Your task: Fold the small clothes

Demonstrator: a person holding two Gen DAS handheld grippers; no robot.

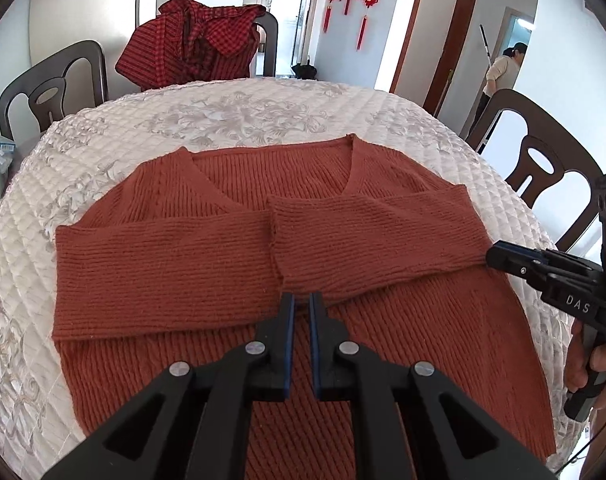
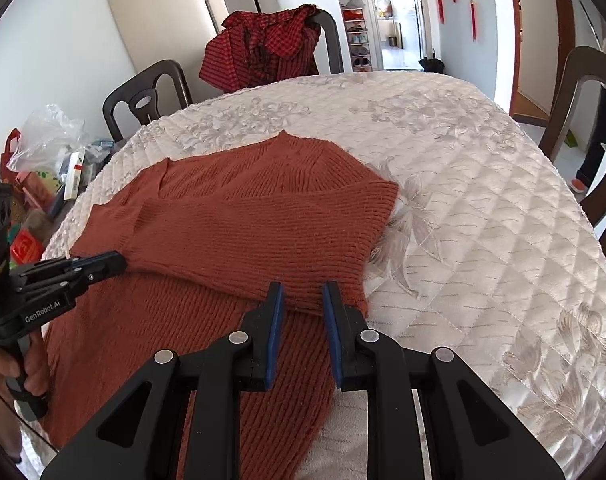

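Sleeves folded across the chest, a rust-orange ribbed knit sweater (image 1: 303,240) lies flat on the quilted cream tablecloth (image 1: 223,112). Left gripper (image 1: 302,308) and right gripper (image 2: 302,300) hover over it, jaws slightly apart, holding nothing; folding the body likely follows, requiring hem grips.

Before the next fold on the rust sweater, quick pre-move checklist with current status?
1. Both sleeves folded across the sweater body: ok; the cuffs meet near the middle.
2. Left gripper free of fabric: ok; narrow gap, nothing between the fingers.
3. Right gripper free of fabric: ok; open, hovering at the right sleeve fold.
4. Sweater fully on the table: cannot tell; the hem is hidden by the grippers.
5. Far side of the quilted cover free for folding: ok.
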